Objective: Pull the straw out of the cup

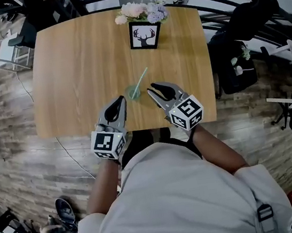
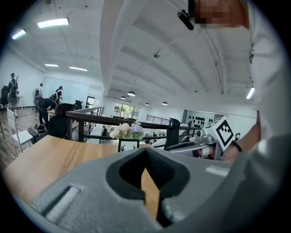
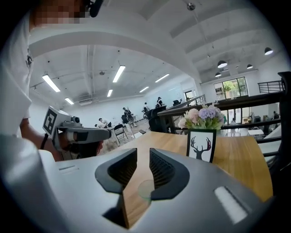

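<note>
A small clear cup (image 1: 133,93) stands on the wooden table (image 1: 74,69) near its front edge. A pale green straw (image 1: 141,80) leans out of it toward the far right. My left gripper (image 1: 122,99) hovers just left of the cup, its jaws meeting at the tips (image 2: 145,151) with nothing held. Just right of the cup my right gripper (image 1: 152,88) is open, a narrow gap showing between its jaws (image 3: 143,152). The cup (image 3: 146,189) shows faintly through that gap, untouched.
A framed deer picture (image 1: 145,35) and a bunch of flowers (image 1: 140,10) stand at the table's far edge. A dark railing runs behind the table, and a black bag on a chair (image 1: 236,71) sits off its right side. People sit at desks in the background.
</note>
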A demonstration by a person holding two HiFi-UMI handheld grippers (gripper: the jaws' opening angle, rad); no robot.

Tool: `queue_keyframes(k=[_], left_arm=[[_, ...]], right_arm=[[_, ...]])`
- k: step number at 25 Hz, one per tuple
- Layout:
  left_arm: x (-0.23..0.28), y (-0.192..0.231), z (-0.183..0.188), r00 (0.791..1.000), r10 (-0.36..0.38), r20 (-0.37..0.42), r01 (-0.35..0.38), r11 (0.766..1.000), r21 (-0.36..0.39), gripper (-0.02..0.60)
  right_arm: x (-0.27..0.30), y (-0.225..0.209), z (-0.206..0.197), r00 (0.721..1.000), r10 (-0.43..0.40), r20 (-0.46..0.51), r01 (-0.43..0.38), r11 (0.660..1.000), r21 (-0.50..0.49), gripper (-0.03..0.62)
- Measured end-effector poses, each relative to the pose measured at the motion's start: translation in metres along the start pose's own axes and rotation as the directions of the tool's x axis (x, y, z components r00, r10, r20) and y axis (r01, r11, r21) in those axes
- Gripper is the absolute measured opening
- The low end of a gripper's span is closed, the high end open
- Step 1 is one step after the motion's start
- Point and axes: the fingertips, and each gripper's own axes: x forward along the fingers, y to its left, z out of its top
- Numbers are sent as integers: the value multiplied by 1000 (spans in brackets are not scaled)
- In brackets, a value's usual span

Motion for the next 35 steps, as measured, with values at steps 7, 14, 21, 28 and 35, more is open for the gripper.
queue_keyframes(k=[7,14,21,28,35], left_arm=[[28,40,-19,998,-45,-48,43,999,-28,5],[53,58,-47,992,-78,-99,73,996,-50,5],[58,73,-66,986,-92,-140,84,995,-61,5],[54,85,-70,987,-74,-144,65,996,-66,5],[43,87,-72,989,-36,-141,25,996,-80,5]], right_arm=[[44,-28,-47,994,-48,-101,57,995,84,121],[74,-48,-95,981,-73,-180,107,977,186,146],[97,-61,-119,974,-59,-220,111,966,235,146],[110,-61,-123,974,-32,-224,86,967,238,52],[107,-51,-112,980,-18,-198,63,972,225,41]])
